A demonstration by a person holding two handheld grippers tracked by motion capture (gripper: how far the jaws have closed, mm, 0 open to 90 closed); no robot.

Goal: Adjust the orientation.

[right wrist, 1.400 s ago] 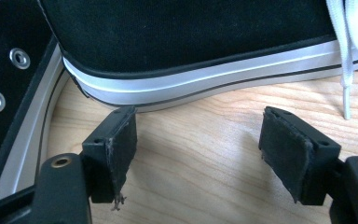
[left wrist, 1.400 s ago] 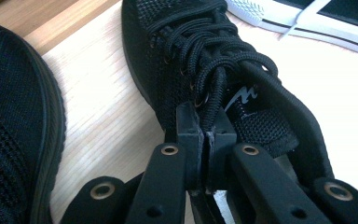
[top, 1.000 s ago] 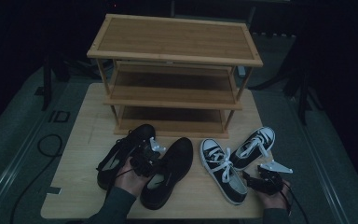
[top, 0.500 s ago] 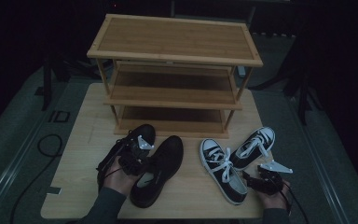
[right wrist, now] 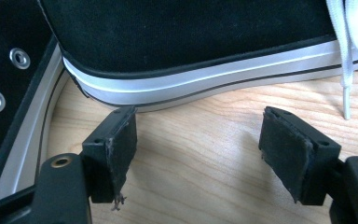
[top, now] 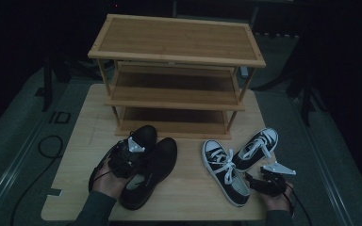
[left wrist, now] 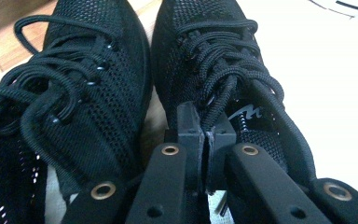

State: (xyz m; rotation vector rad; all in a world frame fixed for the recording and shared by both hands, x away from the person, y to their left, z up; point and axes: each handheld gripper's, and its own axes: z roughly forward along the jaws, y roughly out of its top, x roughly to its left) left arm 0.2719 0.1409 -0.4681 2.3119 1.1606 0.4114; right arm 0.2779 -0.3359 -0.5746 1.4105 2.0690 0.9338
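Pinching the black mesh shoe (left wrist: 223, 74) by its tongue, left gripper (left wrist: 207, 140) jaws closed on soft fabric; light, floppy. Right gripper (right wrist: 198, 154) jaws open beside sneaker (right wrist: 191, 37).

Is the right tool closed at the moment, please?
No, the right tool is open, its jaws standing wide apart over bare table beside the sneaker.

My left tongs (left wrist: 206, 135) are pinched together at the right black shoe's (left wrist: 223, 70) tongue, and I cannot tell whether cloth or lace sits between them. That shoe's heel is cut off at 6 o'clock. In the high view my hand covers the left black shoe's (top: 143, 136) heel. The sneaker (right wrist: 191, 42) is cut off at 12 o'clock.
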